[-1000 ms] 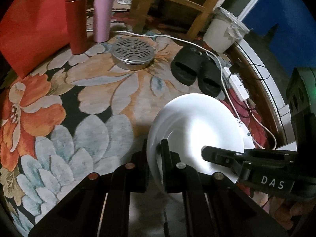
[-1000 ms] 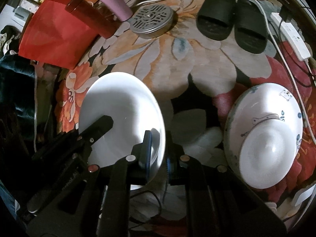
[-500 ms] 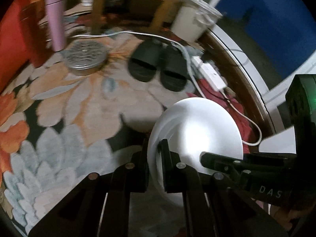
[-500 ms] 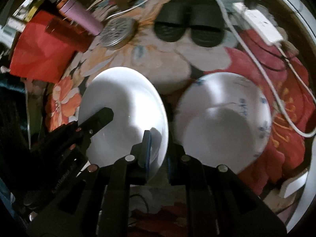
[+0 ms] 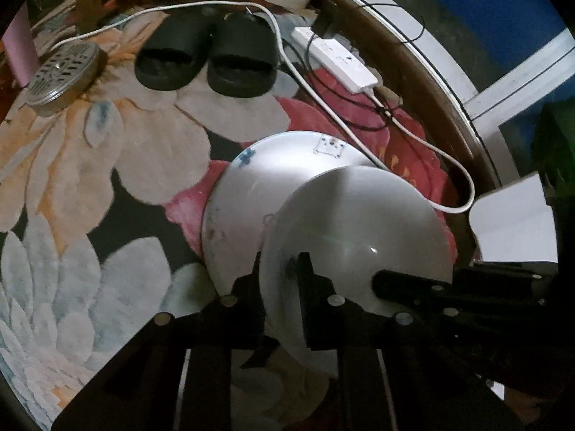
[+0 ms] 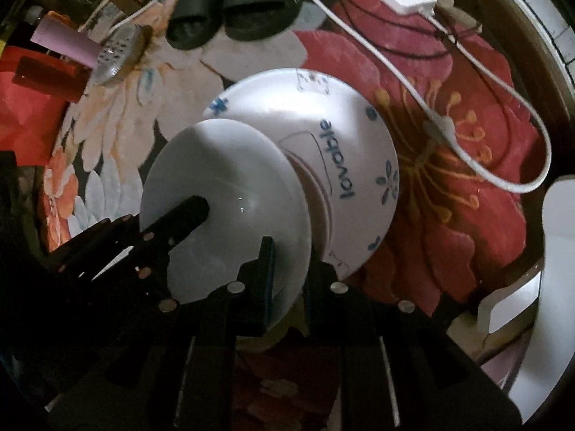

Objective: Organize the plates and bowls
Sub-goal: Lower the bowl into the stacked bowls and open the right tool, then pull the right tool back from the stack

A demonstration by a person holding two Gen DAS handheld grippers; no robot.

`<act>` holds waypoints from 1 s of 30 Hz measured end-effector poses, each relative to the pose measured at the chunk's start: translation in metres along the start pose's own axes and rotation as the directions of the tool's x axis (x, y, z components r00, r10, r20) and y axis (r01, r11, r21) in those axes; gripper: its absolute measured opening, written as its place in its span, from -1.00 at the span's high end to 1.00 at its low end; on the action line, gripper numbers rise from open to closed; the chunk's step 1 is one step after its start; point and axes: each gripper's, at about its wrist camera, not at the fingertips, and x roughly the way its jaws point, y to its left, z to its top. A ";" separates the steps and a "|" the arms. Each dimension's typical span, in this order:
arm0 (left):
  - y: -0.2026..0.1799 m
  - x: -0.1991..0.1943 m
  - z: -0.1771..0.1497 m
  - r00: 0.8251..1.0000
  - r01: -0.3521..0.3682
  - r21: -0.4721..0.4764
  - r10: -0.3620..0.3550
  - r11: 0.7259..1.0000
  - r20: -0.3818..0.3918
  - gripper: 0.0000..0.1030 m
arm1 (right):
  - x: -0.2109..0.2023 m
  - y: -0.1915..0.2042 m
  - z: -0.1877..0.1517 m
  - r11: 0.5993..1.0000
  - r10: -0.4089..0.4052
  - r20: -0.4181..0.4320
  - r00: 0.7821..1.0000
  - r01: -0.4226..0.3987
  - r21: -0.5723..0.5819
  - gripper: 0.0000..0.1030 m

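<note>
Both grippers hold one plain white bowl (image 5: 355, 222), seen also in the right wrist view (image 6: 222, 179). My left gripper (image 5: 282, 276) is shut on its near rim, and my right gripper (image 6: 287, 262) is shut on the opposite rim. The white bowl hangs just above a larger patterned plate (image 5: 273, 165) with blue marks and the word "lovable" (image 6: 323, 107), which lies on the flowered rug. The bowl overlaps the plate's near part; I cannot tell whether they touch.
A pair of black slippers (image 5: 208, 57) and a round metal perforated lid (image 5: 61, 72) lie farther back on the rug. A white power strip (image 5: 337, 61) and cable (image 5: 359, 136) run along the right. A pink tumbler (image 6: 64, 39) and a red cup (image 6: 46, 75) stand at the left.
Both grippers have carried the white bowl to the right, from over bare rug to above the patterned plate. The grips on the bowl's rim are unchanged.
</note>
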 end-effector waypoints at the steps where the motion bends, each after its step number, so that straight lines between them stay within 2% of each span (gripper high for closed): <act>1: -0.001 -0.001 0.000 1.000 -0.002 0.005 0.002 1.000 0.000 0.73 | 0.000 0.000 0.001 1.000 0.002 0.000 1.000 -0.002 -0.002 0.68; 4: -0.001 -0.001 0.001 1.000 0.010 -0.001 -0.010 1.000 -0.011 0.70 | -0.001 0.001 0.002 1.000 -0.004 -0.004 1.000 0.004 0.003 0.67; 6: 0.003 -0.001 0.000 0.999 0.044 -0.017 -0.045 0.999 -0.021 0.54 | -0.001 -0.001 0.001 1.000 0.003 -0.001 1.000 -0.003 0.006 0.66; 7: 0.003 -0.002 0.000 0.998 0.062 -0.019 -0.063 0.998 -0.024 0.39 | -0.002 0.000 0.000 1.000 0.001 0.003 1.000 -0.001 0.001 0.65; 12: 0.006 -0.008 -0.001 0.997 0.071 -0.032 -0.072 0.997 -0.016 0.13 | -0.009 0.002 -0.001 1.000 0.013 0.020 1.000 -0.013 -0.006 0.64; 14: 0.012 -0.012 -0.002 0.999 0.044 -0.045 -0.044 0.998 0.000 -0.23 | -0.013 0.002 -0.002 1.000 0.008 0.032 0.999 -0.008 -0.002 0.58; 15: 0.016 -0.014 -0.002 0.999 0.053 -0.056 -0.053 0.997 0.006 -0.29 | -0.015 0.001 -0.002 1.000 0.009 0.037 0.999 -0.009 0.004 0.45; 16: 0.021 -0.015 -0.002 0.998 0.064 -0.070 -0.063 0.995 0.010 -0.43 | -0.019 0.000 -0.003 1.000 0.016 0.047 0.999 -0.017 0.011 0.40; 18: 0.030 -0.019 -0.002 0.997 0.072 -0.097 -0.070 0.993 0.023 -0.64 | -0.024 -0.001 -0.003 1.000 0.019 0.071 0.997 -0.020 0.012 0.09; 20: 0.038 -0.026 -0.002 0.997 0.063 -0.110 -0.057 0.992 0.058 -0.92 | -0.031 0.000 -0.004 1.000 0.010 0.114 0.993 -0.011 0.002 -0.11; 22: 0.043 -0.032 -0.002 0.994 0.059 -0.120 -0.047 0.991 0.096 -0.98 | -0.037 0.003 -0.003 1.000 -0.006 0.156 0.988 0.008 -0.014 -0.42; 23: 0.046 -0.036 -0.002 0.992 0.053 -0.122 -0.038 0.991 0.119 -0.98 | -0.040 0.005 -0.004 1.000 -0.010 0.182 0.983 0.014 -0.023 -0.70; 24: 0.047 -0.039 -0.002 0.991 0.043 -0.121 -0.027 0.992 0.132 -0.98 | -0.043 0.007 -0.003 0.999 -0.010 0.208 0.978 0.016 -0.029 -0.89; 27: 0.048 -0.048 -0.002 0.984 0.006 -0.105 0.013 0.994 0.176 -0.98 | -0.051 0.015 -0.003 0.997 -0.030 0.285 0.958 0.047 -0.054 -0.90; 30: 0.049 -0.060 -0.005 0.968 -0.060 -0.105 0.084 0.993 0.237 -0.98 | -0.055 0.022 -0.004 0.995 -0.038 0.315 0.948 0.065 -0.075 -0.90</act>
